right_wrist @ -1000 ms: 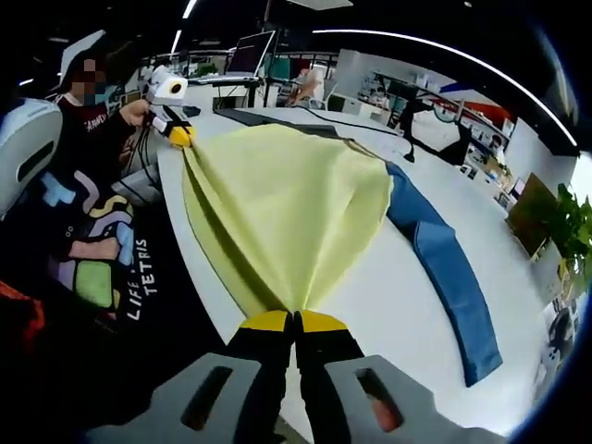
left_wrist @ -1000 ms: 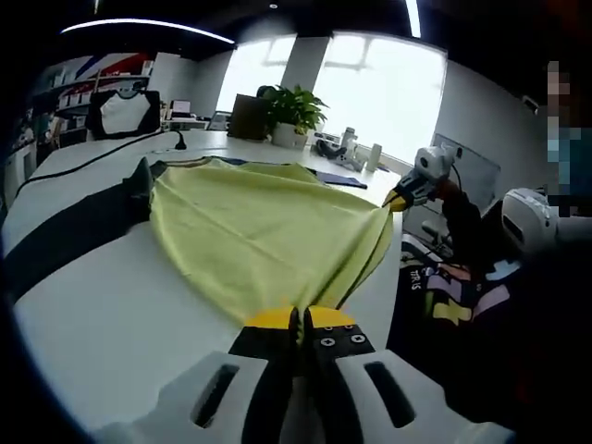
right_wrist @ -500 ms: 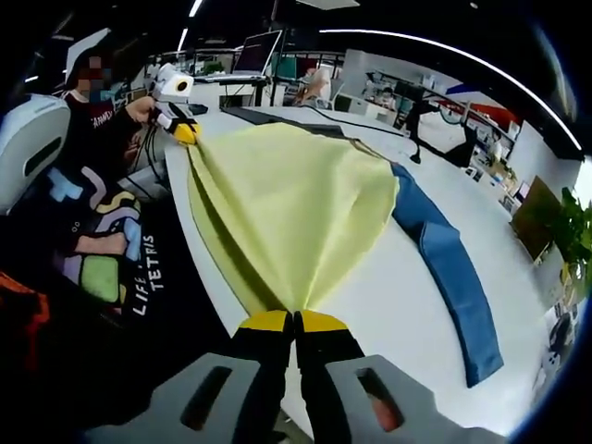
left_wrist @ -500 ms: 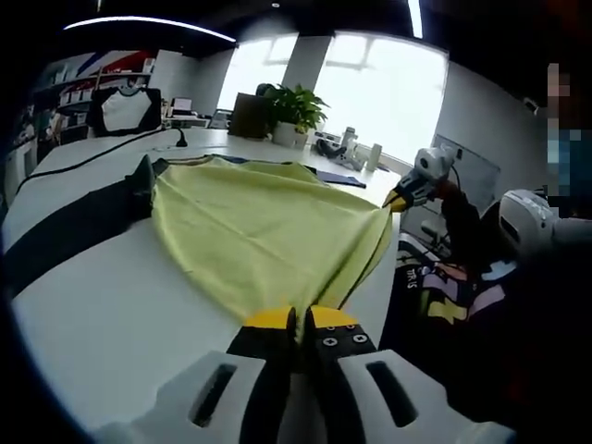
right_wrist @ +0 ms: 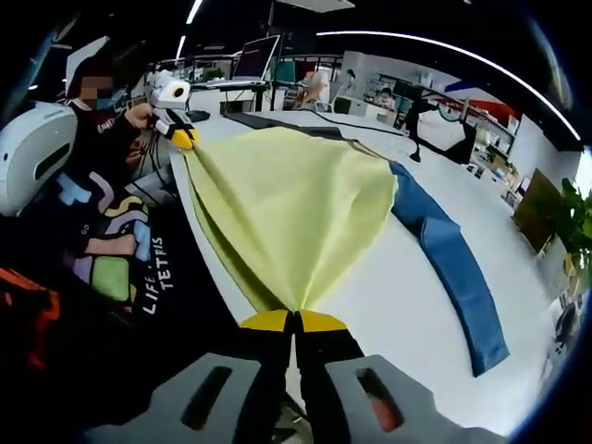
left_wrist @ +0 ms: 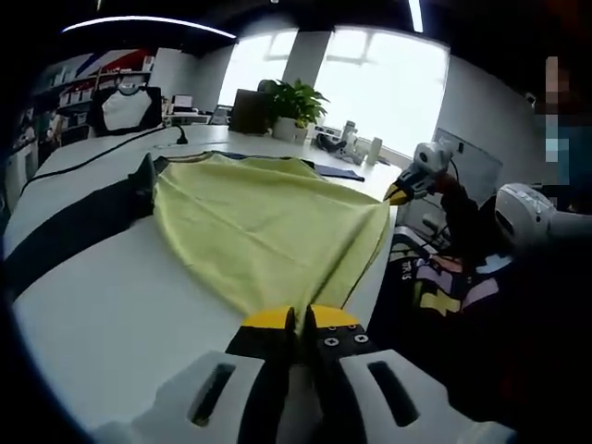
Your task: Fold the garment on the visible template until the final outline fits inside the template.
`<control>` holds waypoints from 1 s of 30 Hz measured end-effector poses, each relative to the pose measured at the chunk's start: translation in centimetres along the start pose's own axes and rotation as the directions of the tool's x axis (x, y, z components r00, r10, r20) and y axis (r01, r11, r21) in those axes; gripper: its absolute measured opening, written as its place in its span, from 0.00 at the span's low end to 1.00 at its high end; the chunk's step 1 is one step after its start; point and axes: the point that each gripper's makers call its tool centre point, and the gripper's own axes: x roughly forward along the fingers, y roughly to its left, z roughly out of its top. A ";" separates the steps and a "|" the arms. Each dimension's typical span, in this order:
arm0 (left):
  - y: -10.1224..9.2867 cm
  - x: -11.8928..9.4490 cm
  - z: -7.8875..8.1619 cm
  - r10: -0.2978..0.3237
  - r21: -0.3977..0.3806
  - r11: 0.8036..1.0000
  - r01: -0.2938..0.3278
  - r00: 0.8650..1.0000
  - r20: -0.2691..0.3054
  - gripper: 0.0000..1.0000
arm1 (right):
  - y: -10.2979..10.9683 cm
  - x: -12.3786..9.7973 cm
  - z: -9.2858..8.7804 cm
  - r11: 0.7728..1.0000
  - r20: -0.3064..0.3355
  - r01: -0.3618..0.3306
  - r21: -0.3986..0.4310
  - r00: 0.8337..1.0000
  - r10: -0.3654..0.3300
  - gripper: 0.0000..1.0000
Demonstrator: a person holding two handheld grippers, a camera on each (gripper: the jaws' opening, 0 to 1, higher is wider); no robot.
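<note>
In the left gripper view the left gripper has its jaws pinched together on one corner of the yellow garment, which spreads away over the white table toward a dark garment lying along its far side. In the right gripper view the right gripper likewise has its jaws closed on another corner of the same cloth, with a blue garment lying on the table just beyond the yellow one's far edge. Farther off, a potted plant and a monitor stand at the back of the table, and the person's patterned dark clothing sits close against the table's near edge.
</note>
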 end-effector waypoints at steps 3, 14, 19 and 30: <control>0.3 -0.3 0.0 0.027 0.068 0.997 -0.027 1.000 -0.007 0.16 | 0.1 -0.1 0.1 1.000 0.002 0.001 -0.016 1.000 0.000 0.00; -0.4 0.0 1.4 -0.010 0.145 0.989 0.001 0.998 0.062 0.39 | 0.2 -0.2 0.1 1.000 0.006 -0.003 -0.020 1.000 0.003 0.00; 0.8 0.3 2.8 0.034 0.156 0.986 -0.051 0.993 0.115 0.33 | 0.2 -0.2 0.2 1.000 0.011 -0.001 -0.021 1.000 0.001 0.00; 0.6 1.7 1.5 0.011 0.237 0.971 -0.026 0.998 0.064 0.27 | 0.1 -0.3 0.2 1.000 0.028 -0.002 -0.015 1.000 0.002 0.00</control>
